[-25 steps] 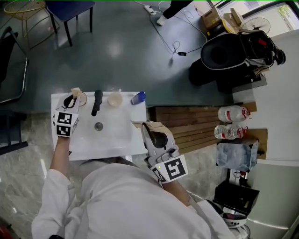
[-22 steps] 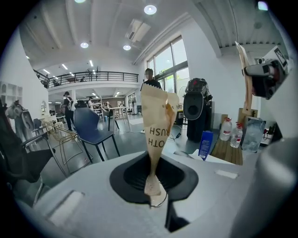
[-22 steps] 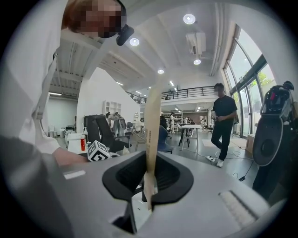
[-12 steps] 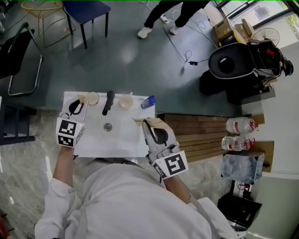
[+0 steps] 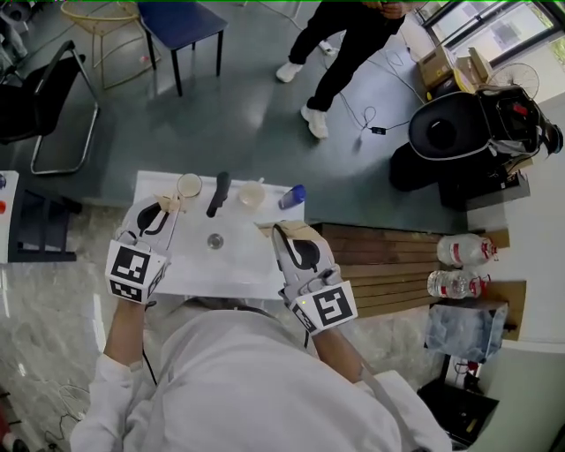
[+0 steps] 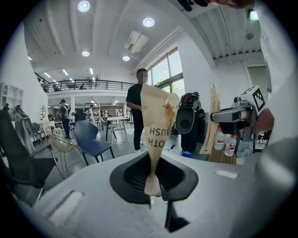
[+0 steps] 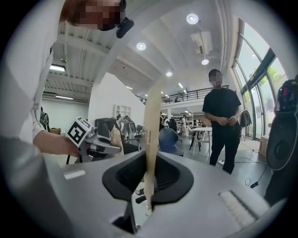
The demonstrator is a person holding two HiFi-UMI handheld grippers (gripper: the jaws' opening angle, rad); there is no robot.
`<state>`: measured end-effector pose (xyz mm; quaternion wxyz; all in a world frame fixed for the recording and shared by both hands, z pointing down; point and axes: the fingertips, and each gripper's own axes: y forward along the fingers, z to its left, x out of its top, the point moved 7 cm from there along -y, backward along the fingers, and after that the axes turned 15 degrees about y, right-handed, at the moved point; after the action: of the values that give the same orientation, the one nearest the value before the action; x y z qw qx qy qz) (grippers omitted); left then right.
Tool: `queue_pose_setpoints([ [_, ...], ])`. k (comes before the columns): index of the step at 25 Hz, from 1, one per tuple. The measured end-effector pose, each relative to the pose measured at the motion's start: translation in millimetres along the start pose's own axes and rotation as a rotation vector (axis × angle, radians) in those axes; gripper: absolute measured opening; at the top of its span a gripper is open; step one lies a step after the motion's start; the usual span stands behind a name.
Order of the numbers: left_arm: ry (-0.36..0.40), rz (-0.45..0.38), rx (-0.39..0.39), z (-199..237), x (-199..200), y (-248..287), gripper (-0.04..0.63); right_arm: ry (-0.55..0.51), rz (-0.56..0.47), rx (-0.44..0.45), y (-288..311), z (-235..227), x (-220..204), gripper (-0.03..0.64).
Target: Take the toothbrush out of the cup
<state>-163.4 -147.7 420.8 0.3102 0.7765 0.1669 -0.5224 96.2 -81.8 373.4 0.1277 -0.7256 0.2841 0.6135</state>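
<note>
My left gripper (image 5: 170,207) (image 6: 152,189) is shut on a tan paper toothbrush packet (image 6: 157,122) (image 5: 168,202), which stands upright from the jaws with part of the word toothbrush printed on it. It hangs just near of the clear cup (image 5: 189,184) at the far left of the white sink top (image 5: 190,269), apart from it. My right gripper (image 5: 267,231) (image 7: 148,194) is shut on a long tan paper strip (image 7: 151,139) (image 6: 212,121) over the sink top's right edge. The brush itself is hidden inside the paper.
A black faucet (image 5: 218,192), a drain (image 5: 214,240), a second cup (image 5: 252,192) and a blue bottle (image 5: 291,196) are on the sink top. A wooden bench (image 5: 380,265) with water bottles (image 5: 463,253) stands right. A person (image 5: 344,40) stands beyond, with chairs (image 5: 177,26) at far left.
My left gripper has risen and drawn back from the cup with the packet in its jaws. The right gripper has hardly moved. A person has walked into view beyond the sink.
</note>
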Motion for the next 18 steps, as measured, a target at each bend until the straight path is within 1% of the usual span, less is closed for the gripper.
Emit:
queue_pose_setpoints([
  [7,0.031,-0.033,0.002,-6.4,23.9,-27.0,0.028,-0.017,0.012,0.029,1.6,7.6,-5.0,0.043],
  [13,0.061,-0.056,0.012,-11.9,34.1,-47.7,0.028,-0.027,0.017,0.047,0.2,15.9,-7.6,0.044],
  [18,0.065,-0.059,0.009,-17.6,40.6,-59.2,0.028,-0.034,0.021,0.058,-3.2,20.9,-7.9,0.043],
])
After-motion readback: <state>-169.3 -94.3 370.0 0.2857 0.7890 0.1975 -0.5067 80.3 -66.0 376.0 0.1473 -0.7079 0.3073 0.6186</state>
